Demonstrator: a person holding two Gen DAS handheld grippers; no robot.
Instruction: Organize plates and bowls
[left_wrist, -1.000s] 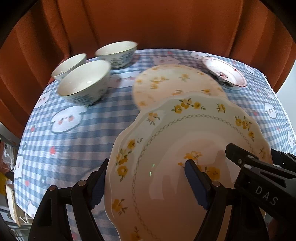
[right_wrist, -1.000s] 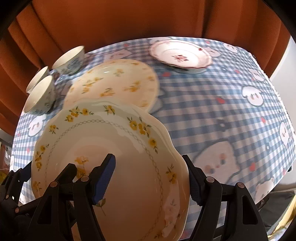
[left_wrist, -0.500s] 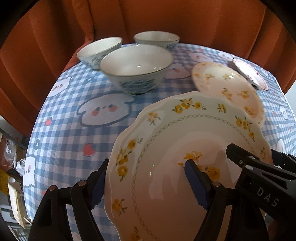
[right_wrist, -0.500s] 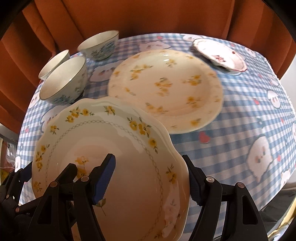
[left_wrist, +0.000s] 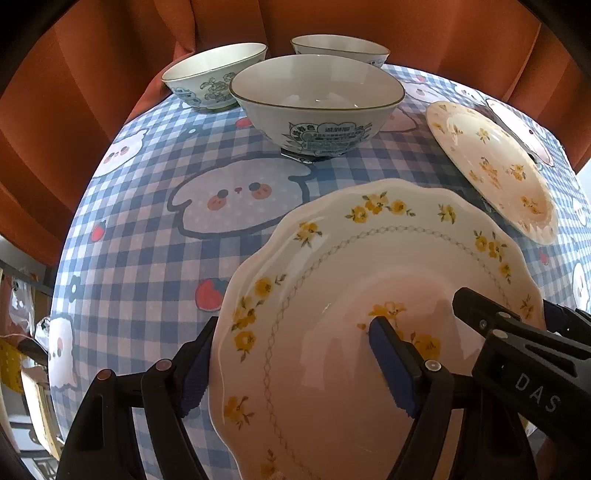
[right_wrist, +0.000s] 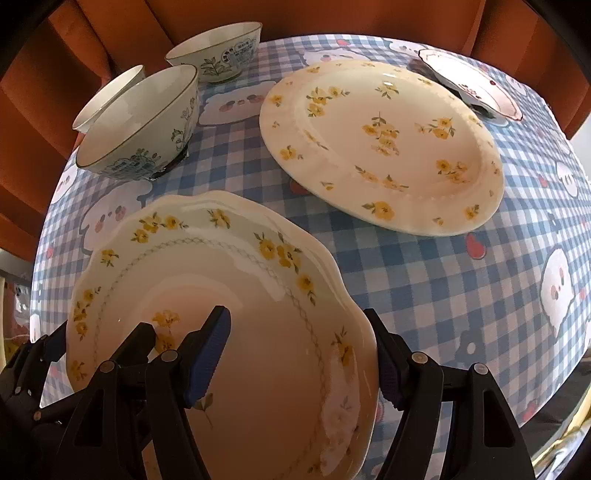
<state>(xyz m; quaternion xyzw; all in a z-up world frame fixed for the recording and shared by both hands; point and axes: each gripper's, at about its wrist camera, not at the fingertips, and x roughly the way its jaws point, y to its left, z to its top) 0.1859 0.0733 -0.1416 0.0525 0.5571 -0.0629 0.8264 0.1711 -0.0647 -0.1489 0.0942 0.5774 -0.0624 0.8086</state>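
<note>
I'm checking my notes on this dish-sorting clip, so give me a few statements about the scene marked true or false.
1. Both grippers grip the same scalloped plate, the left gripper on one side and the right gripper on the other. True.
2. Three bowls stand on the table. True: the nearest bowl has two more behind it.
3. The bowls are stacked inside one another. False: each stands on its own on the checked tablecloth.
4. The large round flowered plate is held in the air. False: it lies on the tablecloth.
5. The small red-patterned plate sits at the near edge of the table. False: it is at the far side, beyond the round plate.
</note>
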